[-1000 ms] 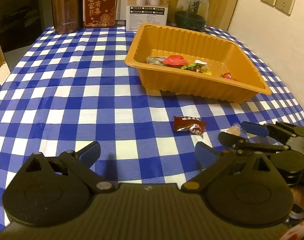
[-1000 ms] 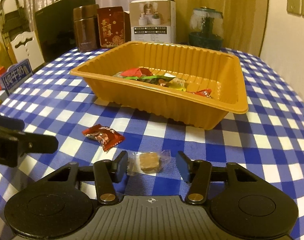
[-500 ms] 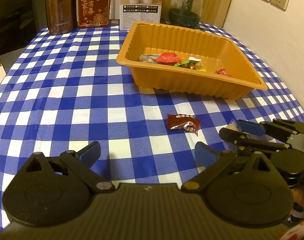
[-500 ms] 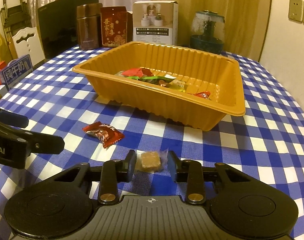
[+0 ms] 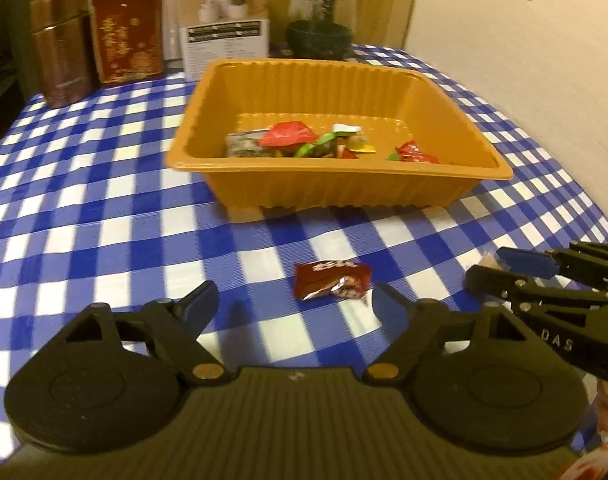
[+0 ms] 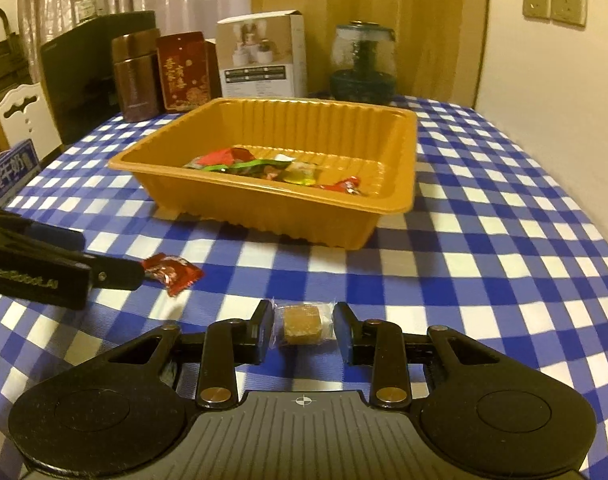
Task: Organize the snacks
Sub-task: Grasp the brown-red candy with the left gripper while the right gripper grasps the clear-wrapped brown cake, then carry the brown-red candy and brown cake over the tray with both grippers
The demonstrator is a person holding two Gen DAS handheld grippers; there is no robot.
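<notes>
A red-wrapped candy (image 5: 332,280) lies on the checked cloth just ahead of my left gripper (image 5: 295,303), closer to its right finger. The jaws are closing and the pads do not touch the candy. My right gripper (image 6: 302,318) is shut on a brown candy in a clear wrapper (image 6: 301,324), low over the cloth. In the left wrist view that right gripper (image 5: 490,268) reaches in from the right edge. The orange tray (image 5: 336,192) stands beyond both, with several wrapped snacks (image 5: 295,140) in it. From the right wrist, the red candy (image 6: 171,274) lies by the left gripper (image 6: 99,256).
A brown tin (image 5: 61,44), a red box (image 5: 127,32), a white carton (image 5: 223,28) and a glass jar (image 5: 320,20) line the table's far edge. A wall with sockets (image 6: 554,0) runs along the right. A blue sign (image 6: 11,172) and a white chair (image 6: 23,112) stand at the left.
My right gripper's jaws closed from either side onto the clear-wrapped brown candy. My left gripper moved toward the red candy and its jaws narrowed.
</notes>
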